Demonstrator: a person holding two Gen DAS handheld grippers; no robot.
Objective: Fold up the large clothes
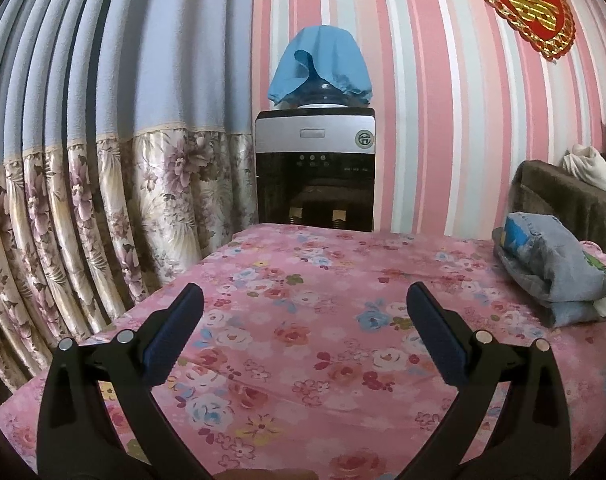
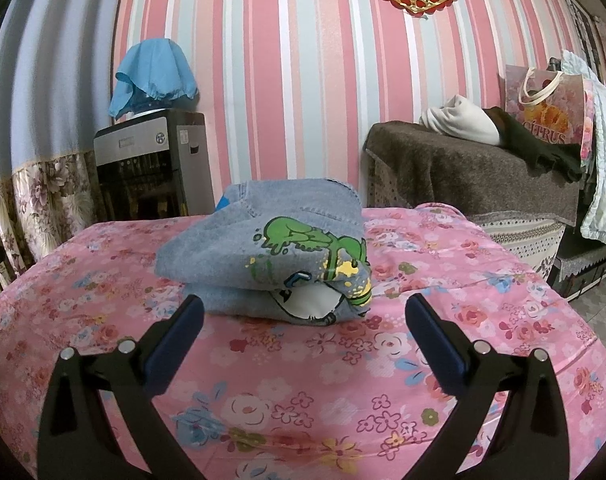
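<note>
the folded jeans (image 2: 271,252) lie on the pink bed (image 2: 383,380), in front of the striped wall. my right gripper (image 2: 305,316) gapes just before them, holding nothing; my left gripper (image 1: 305,308) gapes beside them.

Folded garment (image 2: 271,252) on bedsheet (image 2: 443,320), dispenser (image 2: 151,168) behind.

Folded denim garment (image 2: 271,252) lies on floral sheet (image 2: 423,360).

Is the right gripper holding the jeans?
No: the right gripper is open with nothing between its fingers, and the folded jeans lie on the bed ahead of it.
</note>
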